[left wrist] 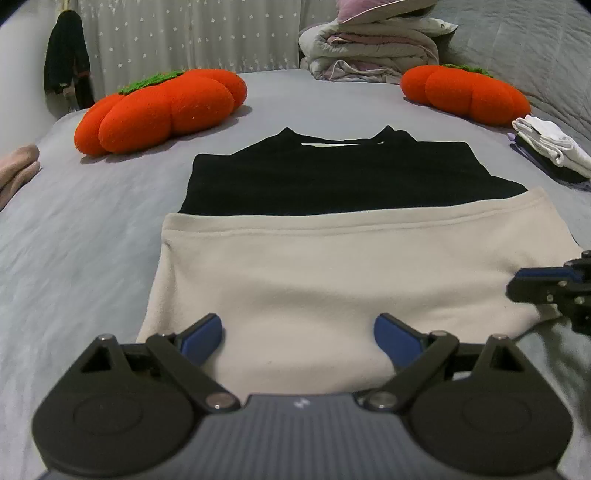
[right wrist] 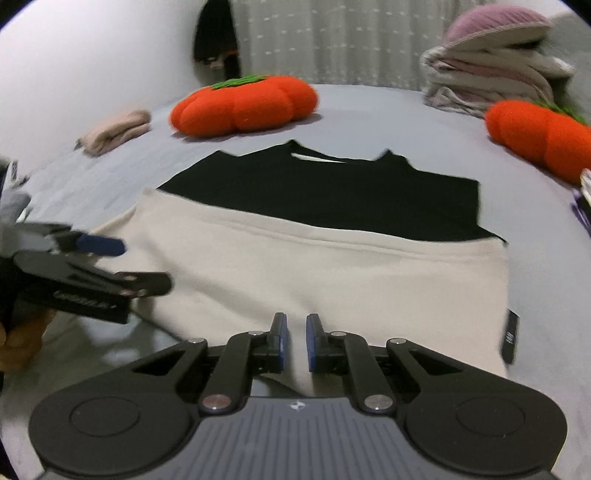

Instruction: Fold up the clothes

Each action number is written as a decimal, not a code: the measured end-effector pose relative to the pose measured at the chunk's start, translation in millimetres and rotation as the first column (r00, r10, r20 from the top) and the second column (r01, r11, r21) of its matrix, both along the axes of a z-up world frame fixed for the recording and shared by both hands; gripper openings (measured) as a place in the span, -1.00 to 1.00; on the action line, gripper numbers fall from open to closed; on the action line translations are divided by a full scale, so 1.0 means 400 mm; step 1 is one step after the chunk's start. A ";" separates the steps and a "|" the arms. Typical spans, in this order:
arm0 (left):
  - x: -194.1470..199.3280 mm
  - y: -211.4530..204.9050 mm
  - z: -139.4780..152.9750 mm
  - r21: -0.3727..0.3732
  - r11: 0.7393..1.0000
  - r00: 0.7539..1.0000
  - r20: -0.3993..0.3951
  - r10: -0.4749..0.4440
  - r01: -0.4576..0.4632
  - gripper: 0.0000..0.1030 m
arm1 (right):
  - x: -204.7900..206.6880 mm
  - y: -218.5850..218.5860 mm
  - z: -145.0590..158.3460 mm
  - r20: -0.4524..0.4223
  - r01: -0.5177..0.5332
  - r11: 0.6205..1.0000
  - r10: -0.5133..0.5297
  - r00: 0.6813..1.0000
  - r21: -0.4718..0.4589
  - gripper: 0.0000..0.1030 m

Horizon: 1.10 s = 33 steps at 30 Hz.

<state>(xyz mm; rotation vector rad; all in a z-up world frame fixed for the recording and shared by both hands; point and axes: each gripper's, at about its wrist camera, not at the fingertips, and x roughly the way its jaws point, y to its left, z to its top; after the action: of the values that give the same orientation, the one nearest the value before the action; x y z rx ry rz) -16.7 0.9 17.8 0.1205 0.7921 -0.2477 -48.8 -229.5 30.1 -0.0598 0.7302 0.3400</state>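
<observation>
Garment: your black-and-cream top (left wrist: 325, 258) lies flat on the bed (left wrist: 92, 229), cream lower half toward you at 6 o'clock, black upper half and neckline at 12 o'clock.
Sleeves: none show at either side; the outline is a neat rectangle, so they appear tucked in or under. I cannot tell which.
Progress: by my judgement the side folds are in place and the top lies at full length, hem to collar. One lengthwise fold would be left if you want a compact bundle.
Left gripper (left wrist: 297, 338): your fingers stand wide apart over the near cream edge, holding nothing.
Right gripper (right wrist: 296, 343): your fingers stand nearly together with a narrow gap, cloth visible beyond it; no pinch on the cloth shows.
Other clothes: a small folded white-and-dark stack (left wrist: 550, 147) sits at 2 o'clock; a pink bundle (right wrist: 118, 131) at 10 o'clock.
Surface: grey-blue sheet, mildly creased, soft.
Room: two orange pumpkin cushions (left wrist: 162, 110) at 11 and 1 o'clock, piled bedding (left wrist: 373, 48) at 12, a pale dotted curtain (left wrist: 192, 33) behind, and a dark garment (left wrist: 66, 62) hanging at far left.
</observation>
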 end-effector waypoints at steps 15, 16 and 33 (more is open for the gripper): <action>-0.006 0.053 0.006 -0.014 0.999 0.999 -0.011 0.036 -0.036 0.83 | -0.021 -0.124 0.013 0.016 0.135 0.990 -0.135 0.991 -0.048 -0.86; -0.007 0.055 0.007 -0.015 0.999 0.999 -0.011 0.039 -0.039 0.83 | -0.021 -0.137 0.012 0.015 0.145 0.988 -0.145 0.989 -0.055 -0.86; -0.037 0.156 0.013 -0.076 0.983 0.986 -0.031 0.166 -0.168 0.83 | -0.049 -0.231 0.010 -0.002 0.194 0.980 -0.194 0.981 -0.042 -0.92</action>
<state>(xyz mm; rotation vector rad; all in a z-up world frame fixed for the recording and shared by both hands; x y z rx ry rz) -31.4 63.1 22.9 -0.0230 0.8113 -0.1213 -68.5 -321.7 34.1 -0.0266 0.7428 0.1388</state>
